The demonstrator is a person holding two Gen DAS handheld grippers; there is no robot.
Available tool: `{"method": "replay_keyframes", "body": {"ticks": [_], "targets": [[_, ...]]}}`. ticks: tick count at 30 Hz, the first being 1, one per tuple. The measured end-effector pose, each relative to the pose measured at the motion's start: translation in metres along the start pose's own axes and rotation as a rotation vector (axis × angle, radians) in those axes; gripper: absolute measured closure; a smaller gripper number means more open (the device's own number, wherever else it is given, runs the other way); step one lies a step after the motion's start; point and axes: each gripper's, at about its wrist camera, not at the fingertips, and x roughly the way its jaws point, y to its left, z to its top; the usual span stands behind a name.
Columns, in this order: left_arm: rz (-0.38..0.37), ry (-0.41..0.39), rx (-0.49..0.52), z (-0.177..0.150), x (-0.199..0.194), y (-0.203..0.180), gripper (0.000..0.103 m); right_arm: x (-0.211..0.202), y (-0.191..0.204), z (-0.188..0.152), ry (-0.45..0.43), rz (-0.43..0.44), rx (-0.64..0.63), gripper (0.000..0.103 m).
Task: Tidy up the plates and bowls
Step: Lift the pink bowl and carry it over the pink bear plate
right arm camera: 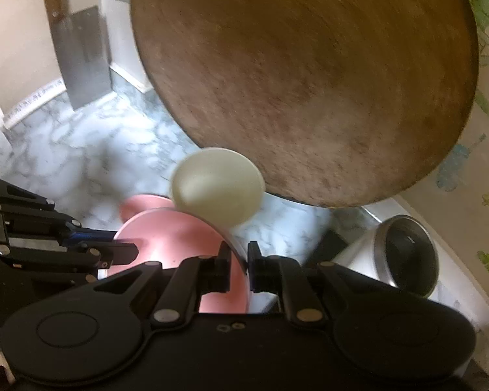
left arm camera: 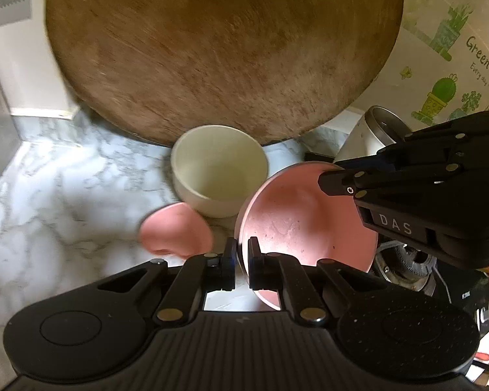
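A large pink bowl (left arm camera: 303,221) is held tilted above the marble counter, gripped at opposite rims by both grippers. My left gripper (left arm camera: 242,260) is shut on its near-left rim; it also shows at the left of the right wrist view (right arm camera: 127,254). My right gripper (right arm camera: 239,267) is shut on the bowl's (right arm camera: 179,241) right rim, and shows at the right in the left wrist view (left arm camera: 329,182). A cream bowl (left arm camera: 218,169) stands upright behind it. A smaller pink bowl (left arm camera: 176,231) lies on the counter to the left, partly hidden in the right wrist view (right arm camera: 140,205).
A big round wooden board (left arm camera: 225,49) leans against the wall right behind the cream bowl. A steel-rimmed white pot (right arm camera: 394,254) lies on its side at the right. A cleaver (right arm camera: 81,52) leans at the back left. A stove burner (left arm camera: 407,264) sits at the right.
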Motion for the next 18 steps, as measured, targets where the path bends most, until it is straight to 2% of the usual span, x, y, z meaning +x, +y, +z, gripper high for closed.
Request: {"method": "replay_keyframes", "body": {"ticks": [7,18], "targets": [[0.035,0.005,0.009,-0.011,-0.036,0.035,0.097,-0.012,0.044,0.009,-0.012,0.039,-0.005,0.092],[0.076,-0.006,-0.010,-0.039,-0.094,0.115,0.097,-0.020,0.138,0.027,-0.029,0.090,-0.020,0.092]]}}
